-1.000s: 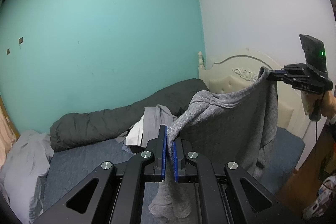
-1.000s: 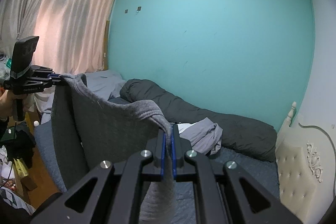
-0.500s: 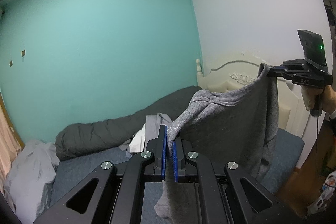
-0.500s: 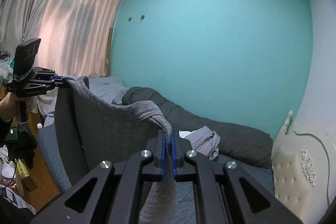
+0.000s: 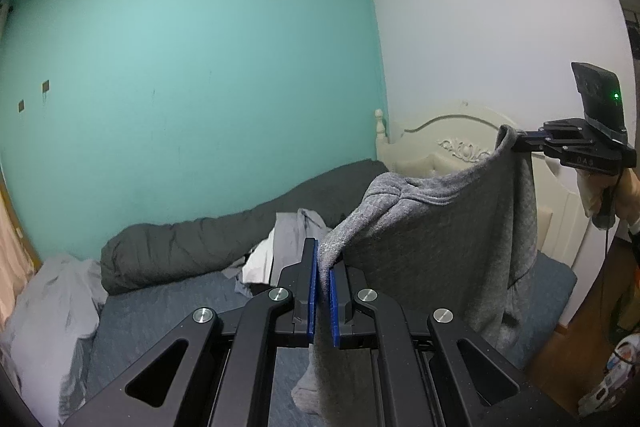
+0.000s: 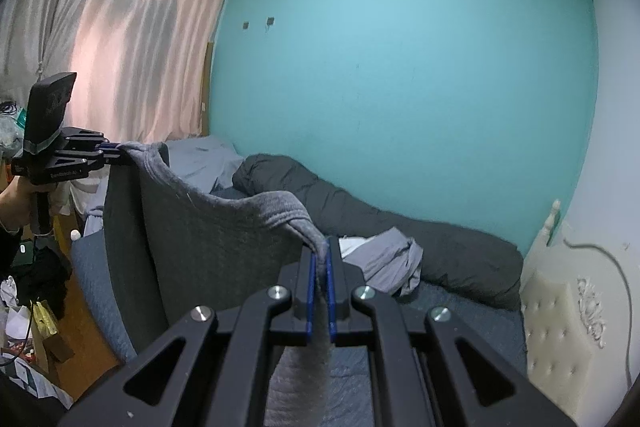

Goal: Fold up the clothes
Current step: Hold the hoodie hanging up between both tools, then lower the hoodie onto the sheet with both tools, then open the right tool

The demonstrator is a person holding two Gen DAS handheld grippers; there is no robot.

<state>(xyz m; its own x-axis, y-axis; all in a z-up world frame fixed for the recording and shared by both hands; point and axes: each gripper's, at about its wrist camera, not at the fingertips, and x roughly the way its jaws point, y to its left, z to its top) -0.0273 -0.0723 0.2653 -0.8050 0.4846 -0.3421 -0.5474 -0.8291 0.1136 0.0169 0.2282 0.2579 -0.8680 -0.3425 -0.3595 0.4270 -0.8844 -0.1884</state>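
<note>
a grey sweater (image 5: 448,227) is held up over the bed (image 5: 168,311) — the jaws of the left gripper (image 5: 323,291) and right gripper (image 6: 319,291) are clamped on its top edge, spread apart so the cloth hangs flat for folding.

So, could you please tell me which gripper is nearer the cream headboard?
Right. The right gripper holds the grey sweater up at the headboard end of the bed; the left gripper is at the curtain end.

Heathered grey sweater (image 5: 448,227), charcoal duvet (image 6: 400,239), slate-blue sheet (image 5: 160,311), plain teal wall (image 6: 400,67), pale pink curtain (image 6: 120,39), cream headboard (image 5: 440,139).
</note>
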